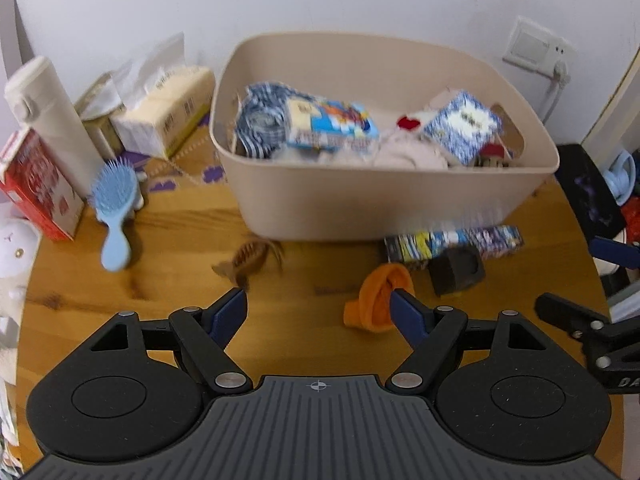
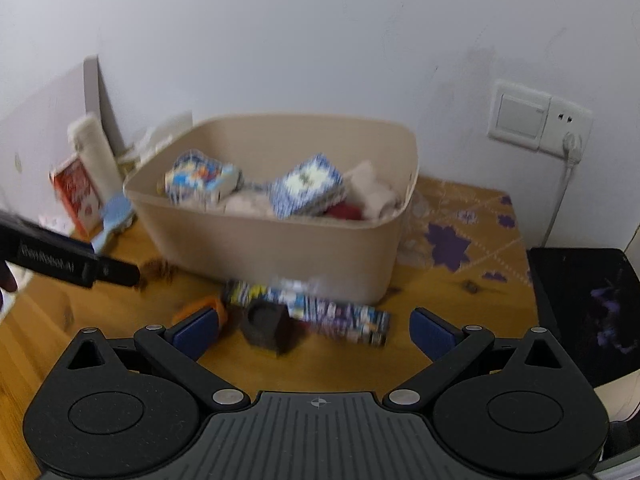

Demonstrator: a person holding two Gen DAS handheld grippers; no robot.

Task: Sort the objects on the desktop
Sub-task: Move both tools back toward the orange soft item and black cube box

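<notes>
Your L gripper (image 1: 316, 312): jaws apart, empty, above bare tabletop (image 1: 168, 320) btwn brown claw clip (image 1: 248, 260) & orange rolled item (image 1: 378, 300). Your R gripper (image 2: 314, 330): jaws apart, empty, over black block (image 2: 266, 326) & printed long box (image 2: 320, 312), both in front of beige bin (image 2: 280, 248). Risk: items crowded, R jaws could catch block + box together; frames blurry, aim unsure.
</notes>
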